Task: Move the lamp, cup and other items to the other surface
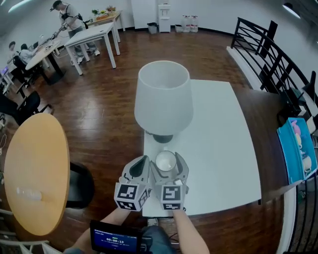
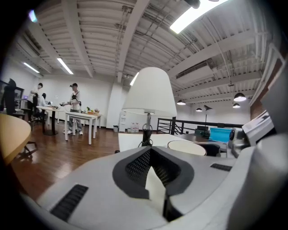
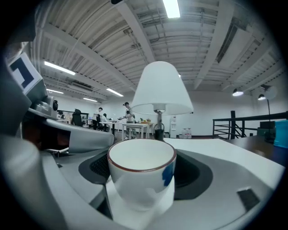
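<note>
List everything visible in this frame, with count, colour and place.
lamp: 1, white shade, dark base, on the white table, near-left.
cup: 1, white, reddish rim, blue mark, in front of the lamp.
white table: 1, centre.
round table: 1, tan, left.
blue flat item: 1, on the dark surface, right.
railing: black, right.
far tables: several, white, top left, people beside them.
left gripper: grey, jaws together, empty, left of the cup.
right gripper: grey, jaws on the cup.
</note>
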The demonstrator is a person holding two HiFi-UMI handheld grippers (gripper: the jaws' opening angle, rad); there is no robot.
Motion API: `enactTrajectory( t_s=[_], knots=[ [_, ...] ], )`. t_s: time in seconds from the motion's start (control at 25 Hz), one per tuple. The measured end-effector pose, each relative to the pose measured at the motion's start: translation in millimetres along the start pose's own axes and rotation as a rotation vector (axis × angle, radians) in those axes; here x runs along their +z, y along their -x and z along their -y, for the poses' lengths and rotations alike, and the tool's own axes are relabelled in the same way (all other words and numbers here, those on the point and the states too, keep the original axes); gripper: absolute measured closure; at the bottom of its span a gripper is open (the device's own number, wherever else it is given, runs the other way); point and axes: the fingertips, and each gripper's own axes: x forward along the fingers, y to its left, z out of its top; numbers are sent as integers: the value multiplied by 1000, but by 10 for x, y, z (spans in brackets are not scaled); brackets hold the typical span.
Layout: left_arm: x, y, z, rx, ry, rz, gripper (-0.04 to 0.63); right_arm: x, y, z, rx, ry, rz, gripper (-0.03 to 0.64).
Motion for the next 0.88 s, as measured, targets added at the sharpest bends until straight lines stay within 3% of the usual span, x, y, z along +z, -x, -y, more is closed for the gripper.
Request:
enactTrajectory(
  t_s=[0.36, 0.88],
  knots=[
    [225, 979, -1321, 276, 33, 66, 580, 485, -439, -1478, 248, 45, 33, 218],
    [84, 3237, -3099, 741, 102, 135, 580, 729, -515, -4432, 726, 128, 101, 217]
  ],
)
